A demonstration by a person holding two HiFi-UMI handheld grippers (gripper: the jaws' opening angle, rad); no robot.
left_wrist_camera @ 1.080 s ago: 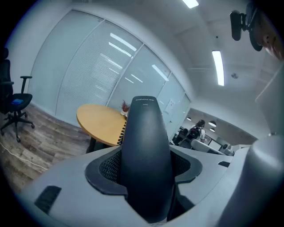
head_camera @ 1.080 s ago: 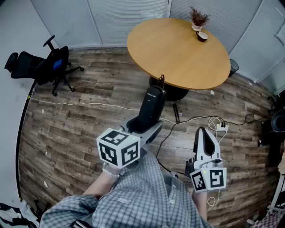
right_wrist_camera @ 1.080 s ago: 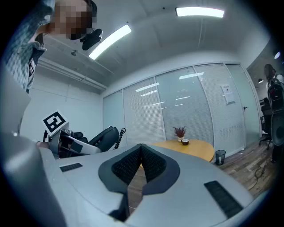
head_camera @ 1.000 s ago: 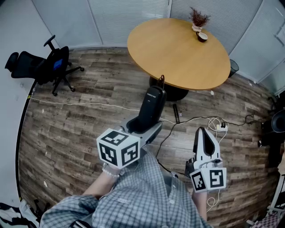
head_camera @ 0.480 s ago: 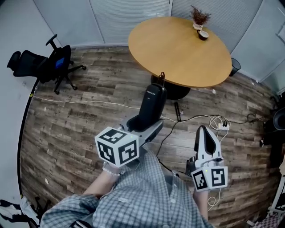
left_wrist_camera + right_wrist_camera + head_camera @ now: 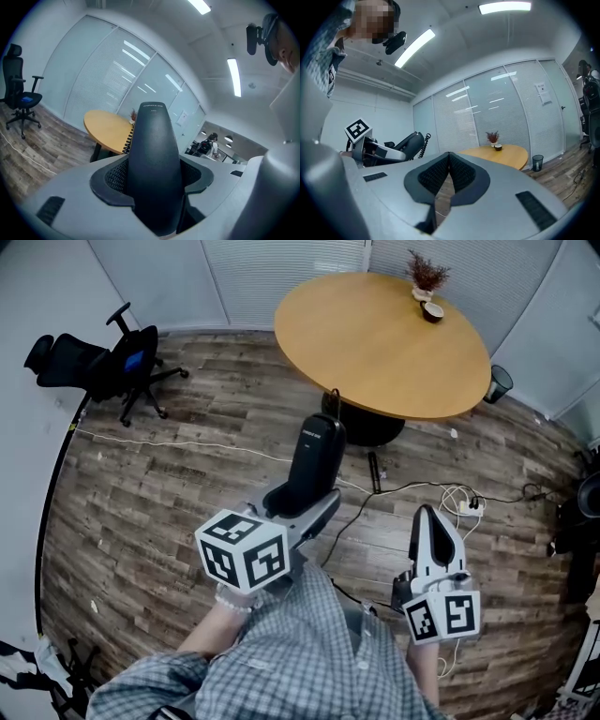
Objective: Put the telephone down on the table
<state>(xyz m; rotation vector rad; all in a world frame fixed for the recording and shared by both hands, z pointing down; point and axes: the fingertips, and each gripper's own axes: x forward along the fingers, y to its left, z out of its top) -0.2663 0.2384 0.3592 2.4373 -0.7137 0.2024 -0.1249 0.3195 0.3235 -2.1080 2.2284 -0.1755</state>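
The left gripper [image 6: 302, 501] has its jaws clamped on the lower end of a black telephone [image 6: 317, 457]. The telephone is held tilted in the air above the wooden floor [image 6: 187, 493], on the near side of the round counter [image 6: 375, 352] and apart from it. The right gripper [image 6: 429, 517], lower right, has its jaws pressed together with nothing between them. A small plant [image 6: 427, 273] stands at the counter's far edge.

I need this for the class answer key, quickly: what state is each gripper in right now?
Left gripper: closed on the black telephone handset.
Right gripper: closed, nothing between its jaws.
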